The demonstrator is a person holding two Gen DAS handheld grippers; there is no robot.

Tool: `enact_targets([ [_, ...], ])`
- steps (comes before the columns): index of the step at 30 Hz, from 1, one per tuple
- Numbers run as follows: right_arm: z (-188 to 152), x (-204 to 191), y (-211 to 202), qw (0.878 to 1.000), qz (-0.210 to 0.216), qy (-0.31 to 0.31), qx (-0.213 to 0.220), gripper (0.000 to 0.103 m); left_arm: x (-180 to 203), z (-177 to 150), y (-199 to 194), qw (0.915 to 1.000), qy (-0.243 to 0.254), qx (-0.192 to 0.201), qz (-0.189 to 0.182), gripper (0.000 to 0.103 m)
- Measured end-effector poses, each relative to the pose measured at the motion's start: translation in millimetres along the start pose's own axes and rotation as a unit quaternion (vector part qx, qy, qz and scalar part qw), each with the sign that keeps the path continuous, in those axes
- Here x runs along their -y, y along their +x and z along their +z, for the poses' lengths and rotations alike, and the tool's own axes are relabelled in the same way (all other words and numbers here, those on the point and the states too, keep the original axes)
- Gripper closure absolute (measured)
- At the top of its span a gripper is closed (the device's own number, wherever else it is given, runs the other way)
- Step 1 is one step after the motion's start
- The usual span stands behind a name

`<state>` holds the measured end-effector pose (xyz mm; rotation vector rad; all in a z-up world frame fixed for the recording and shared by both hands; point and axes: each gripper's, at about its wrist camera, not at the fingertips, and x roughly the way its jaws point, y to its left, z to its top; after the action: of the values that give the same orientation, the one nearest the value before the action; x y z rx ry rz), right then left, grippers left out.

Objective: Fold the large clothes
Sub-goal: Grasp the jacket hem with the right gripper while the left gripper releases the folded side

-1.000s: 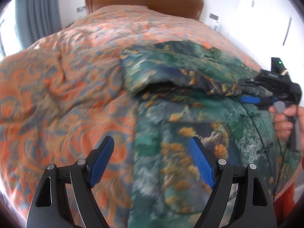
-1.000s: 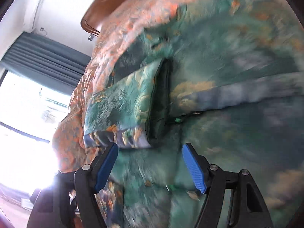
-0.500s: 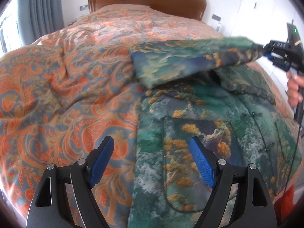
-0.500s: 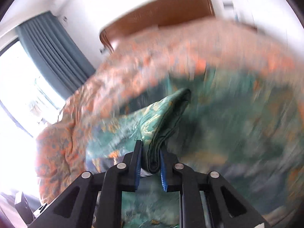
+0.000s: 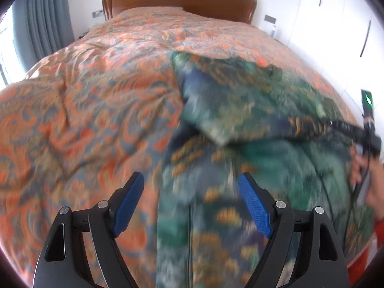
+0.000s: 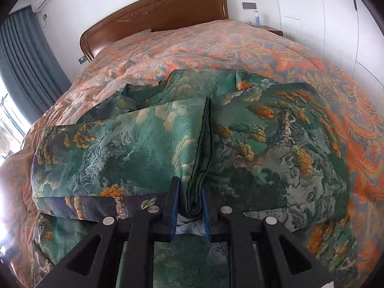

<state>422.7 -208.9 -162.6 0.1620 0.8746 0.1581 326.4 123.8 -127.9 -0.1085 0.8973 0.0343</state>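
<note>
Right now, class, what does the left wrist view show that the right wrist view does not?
Only the left wrist view: the open left gripper above the garment, and the person's hand at the right edge. Only the right wrist view: the right gripper shut on the sleeve, and a bottle. Both share the green garment, orange bedspread and headboard.

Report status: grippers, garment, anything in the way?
Right gripper shut on green garment, pinching a folded sleeve edge. Left gripper open, above the garment's edge, holding nothing. Garment lies on orange bedspread; nothing in the way.
</note>
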Motion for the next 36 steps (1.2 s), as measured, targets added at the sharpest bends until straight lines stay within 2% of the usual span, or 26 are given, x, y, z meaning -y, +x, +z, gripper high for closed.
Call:
enact_targets([
  [2, 0.6, -6.2, -0.3, 1.000, 0.004, -0.015, 0.006, 0.086, 7.8, 15.8, 12.5, 0.9999, 0.007, -0.001, 0.007, 0.020],
  [4, 3.0, -14.4, -1.3, 0.999, 0.003, -0.032, 0.010, 0.086, 18.2, 34.3, 35.1, 0.9992, 0.026, -0.008, 0.031, 0.020],
  [7, 5.1, -20.3, -1.4, 0.999, 0.004, -0.043, 0.014, 0.086, 17.1, 51.4, 72.8, 0.9955, 0.019, -0.029, 0.088, 0.021],
  [9, 8.7, -27.0, 2.4, 0.999, 0.005, -0.046, 0.014, 0.086, 7.6, 56.2, 99.1, 0.9919, 0.006, -0.051, 0.116, 0.021],
  [12, 11.1, -35.1, 11.2, 0.999, 0.009, -0.052, 0.008, 0.085, 0.3, 51.0, 132.4, 0.9864, -0.001, -0.094, 0.135, 0.021],
  [17, 7.5, -49.1, 33.1, 0.997, -0.008, -0.072, -0.006, 0.079, 3.6, 50.2, 135.6, 0.9823, 0.021, -0.104, 0.154, 0.020],
  [20, 8.7, -49.3, 31.8, 0.998, -0.009, -0.068, -0.014, 0.076, -2.0, 57.5, 109.5, 0.9849, 0.022, -0.100, 0.140, 0.021],
  [22, 13.7, -43.6, 21.8, 0.998, 0.003, -0.059, -0.019, 0.059, -7.3, 66.7, 88.9, 0.9892, 0.014, -0.087, 0.117, 0.021],
  [23, 17.2, -39.5, 12.1, 0.999, 0.005, -0.053, -0.013, 0.057, -11.0, 72.7, 74.4, 0.9919, 0.008, -0.079, 0.100, 0.021],
  [26, 28.2, -35.2, -16.0, 0.998, 0.008, -0.055, 0.022, 0.055, -19.1, 95.6, 49.6, 0.9976, -0.012, -0.054, 0.042, 0.017],
  [28, 40.0, -39.8, -29.3, 0.997, 0.017, -0.068, 0.043, 0.055, -20.1, 111.1, 48.1, 0.9990, -0.018, -0.039, 0.011, 0.017],
  [31, 56.2, -54.8, -27.7, 0.994, 0.055, -0.086, 0.047, 0.055, -16.1, 127.7, 70.2, 0.9993, -0.022, -0.031, 0.002, 0.018],
  [33, 60.8, -69.1, -14.3, 0.991, 0.091, -0.096, 0.037, 0.055, -20.1, 134.4, 101.1, 0.9980, -0.044, -0.046, -0.004, 0.023],
  [35, 59.6, -78.7, 8.3, 0.989, 0.112, -0.099, 0.007, 0.056, -29.5, 137.5, 136.6, 0.9943, -0.080, -0.069, -0.009, 0.035],
  [36, 55.9, -81.8, 19.5, 0.989, 0.111, -0.099, -0.012, 0.056, -34.8, 137.1, 156.4, 0.9914, -0.101, -0.082, -0.003, 0.035],
])
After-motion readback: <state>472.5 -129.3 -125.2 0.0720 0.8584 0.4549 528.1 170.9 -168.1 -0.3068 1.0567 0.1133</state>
